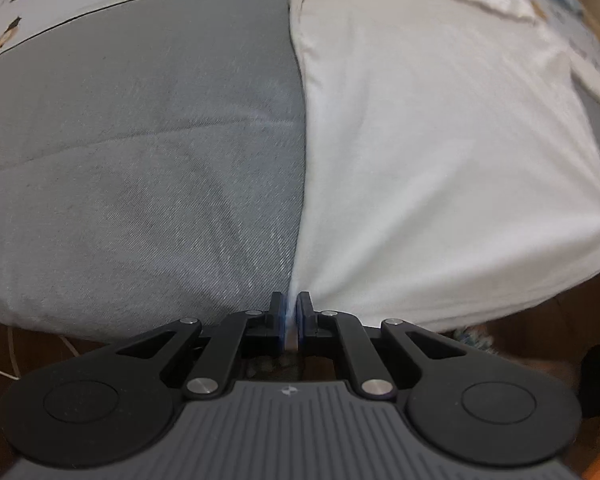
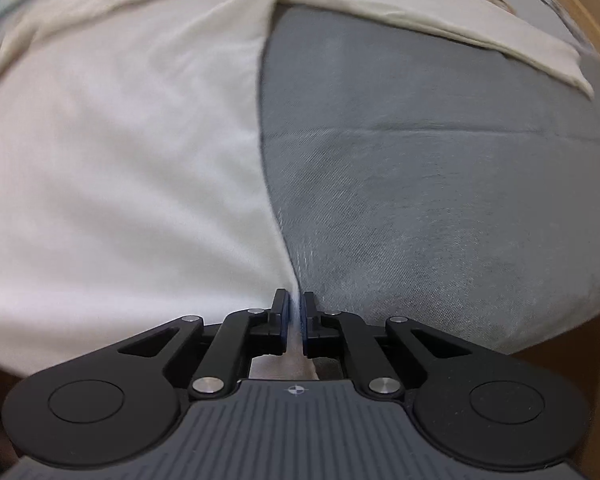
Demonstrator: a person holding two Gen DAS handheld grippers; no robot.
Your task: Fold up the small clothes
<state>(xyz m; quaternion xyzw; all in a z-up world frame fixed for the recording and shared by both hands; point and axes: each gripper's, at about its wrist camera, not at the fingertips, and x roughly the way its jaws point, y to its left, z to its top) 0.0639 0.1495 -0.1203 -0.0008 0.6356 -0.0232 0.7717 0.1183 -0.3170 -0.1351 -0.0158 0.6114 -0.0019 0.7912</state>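
Garment: a white shirt (image 1: 440,152) is spread flat on the grey bed cover (image 1: 140,160), its hem at the near edge of the bed.
Left gripper (image 1: 291,312): fingers are closed on the shirt's left hem corner.
Right gripper (image 2: 297,312): fingers are closed on the shirt's right hem corner.
Purpose: both corners are judged pinched so the hem can be carried over in one even fold.

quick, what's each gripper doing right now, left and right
Left gripper: closed, pinching the near corner of the white garment.
Right gripper: closed, pinching the garment's other near corner.
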